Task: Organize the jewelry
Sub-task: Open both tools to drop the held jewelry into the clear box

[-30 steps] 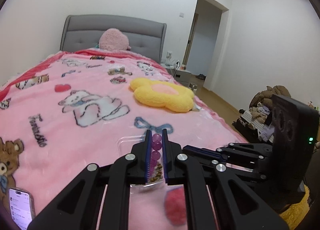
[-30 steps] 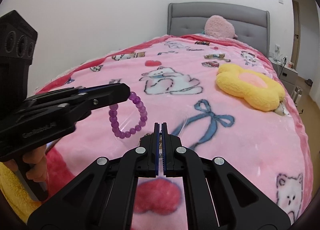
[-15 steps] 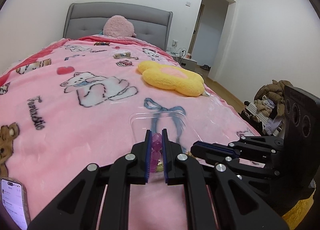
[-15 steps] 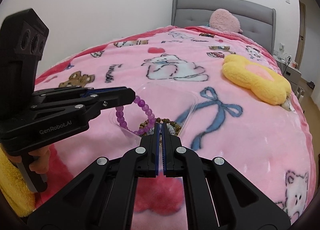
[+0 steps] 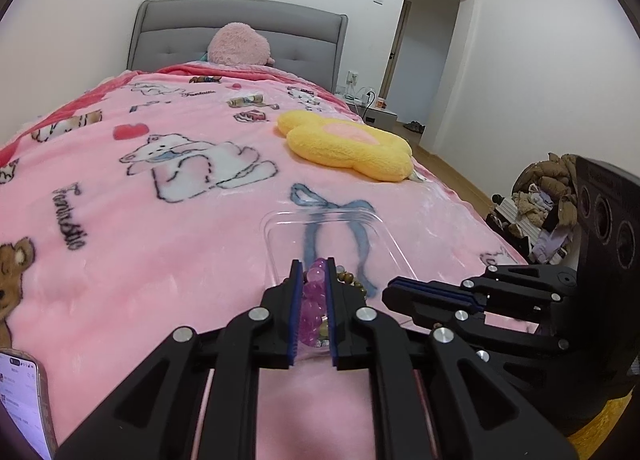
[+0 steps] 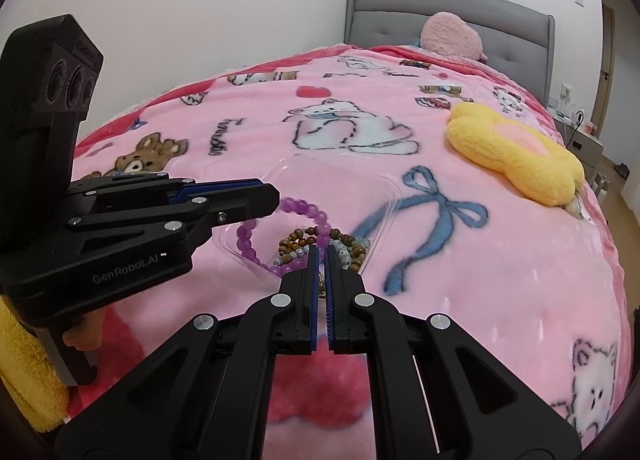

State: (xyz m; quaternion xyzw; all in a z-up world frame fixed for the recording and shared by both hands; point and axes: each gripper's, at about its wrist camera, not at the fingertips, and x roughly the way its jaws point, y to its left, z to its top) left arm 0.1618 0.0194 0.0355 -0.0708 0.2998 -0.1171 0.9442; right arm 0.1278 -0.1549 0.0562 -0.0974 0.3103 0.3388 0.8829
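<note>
My left gripper (image 5: 312, 264) is shut on a purple bead bracelet (image 5: 314, 300), which hangs over the near end of a clear plastic tray (image 5: 384, 236) on the pink blanket. In the right wrist view the left gripper (image 6: 276, 196) holds the purple bracelet (image 6: 246, 238), whose lower loop reaches into the tray (image 6: 384, 188). Brown and speckled bead bracelets (image 6: 352, 246) lie in the tray. My right gripper (image 6: 321, 250) is shut and empty, just in front of the tray's near edge; it also shows in the left wrist view (image 5: 390, 288).
A yellow flower cushion (image 5: 348, 144) lies on the bed beyond the tray. A pink plush (image 5: 240, 46) sits by the grey headboard. A phone (image 5: 24, 400) lies at the near left. A clothes pile (image 5: 540, 188) and doorway are to the right of the bed.
My left gripper has lowered the purple bracelet toward the tray; its loop now reaches into it. Both views have come down and closer to the tray.
</note>
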